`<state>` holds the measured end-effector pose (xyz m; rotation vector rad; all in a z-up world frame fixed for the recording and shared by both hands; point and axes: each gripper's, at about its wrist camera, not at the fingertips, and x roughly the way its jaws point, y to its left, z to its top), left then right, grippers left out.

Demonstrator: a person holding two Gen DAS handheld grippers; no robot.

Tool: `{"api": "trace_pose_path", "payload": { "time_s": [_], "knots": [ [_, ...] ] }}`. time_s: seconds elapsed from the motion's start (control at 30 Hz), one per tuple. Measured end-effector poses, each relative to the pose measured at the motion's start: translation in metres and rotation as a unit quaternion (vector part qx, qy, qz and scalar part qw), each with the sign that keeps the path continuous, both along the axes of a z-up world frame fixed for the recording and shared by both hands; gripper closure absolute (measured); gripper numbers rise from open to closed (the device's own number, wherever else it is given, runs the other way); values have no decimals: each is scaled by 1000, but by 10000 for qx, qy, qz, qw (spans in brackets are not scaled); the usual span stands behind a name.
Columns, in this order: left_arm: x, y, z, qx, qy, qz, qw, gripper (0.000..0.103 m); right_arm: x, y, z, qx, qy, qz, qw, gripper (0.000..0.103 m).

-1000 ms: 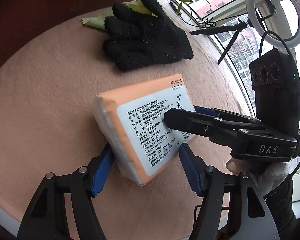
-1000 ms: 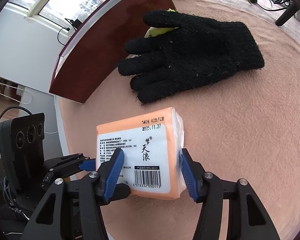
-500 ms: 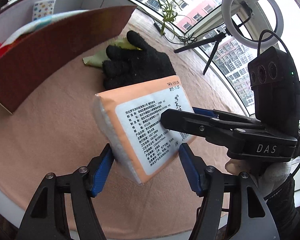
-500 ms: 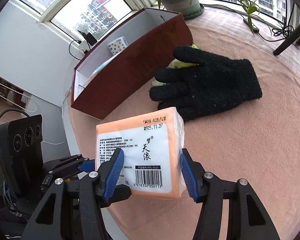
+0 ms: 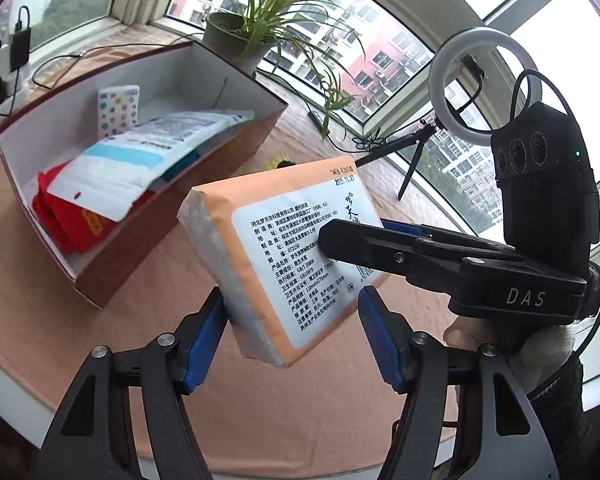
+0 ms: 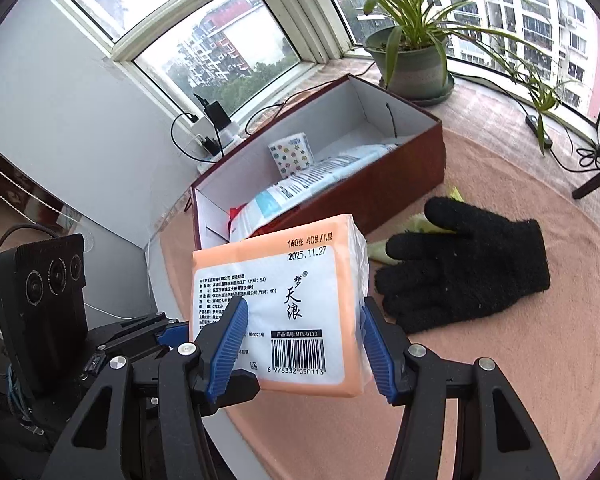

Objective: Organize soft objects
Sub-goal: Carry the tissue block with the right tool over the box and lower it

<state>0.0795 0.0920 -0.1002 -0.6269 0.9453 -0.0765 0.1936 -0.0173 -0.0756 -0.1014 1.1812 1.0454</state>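
Holding the tissue pack (image 5: 284,256) clamped between both the left gripper (image 5: 290,324) and the right gripper (image 6: 304,344), now raised clear off the table (image 6: 520,360) with the open box (image 5: 172,216) at its far edge coming into view, nearing drop-in, leaving the glove (image 6: 468,272) behind.

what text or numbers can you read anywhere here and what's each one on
"2025.11.27": top of the tissue pack label
"梦天浪": brand on the same label
"MTL-0113": strip above the barcode
"6 978332 050113": under the barcode
"160" and "40": orange edge above the date; the characters beside them are blurred
"072150", "GB/T 20808": fine print on the label
"DAS": side of the right gripper
Print on the white packet in the box: too blurred
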Motion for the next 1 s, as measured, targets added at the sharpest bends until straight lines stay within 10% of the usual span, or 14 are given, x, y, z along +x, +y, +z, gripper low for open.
{"api": "trace_pose_path", "payload": {
  "time_s": [1.0],
  "knots": [
    [57,121,12,137,-190,555,9982,38,67,140,10,-91,-447,355,9983,50]
  ]
}}
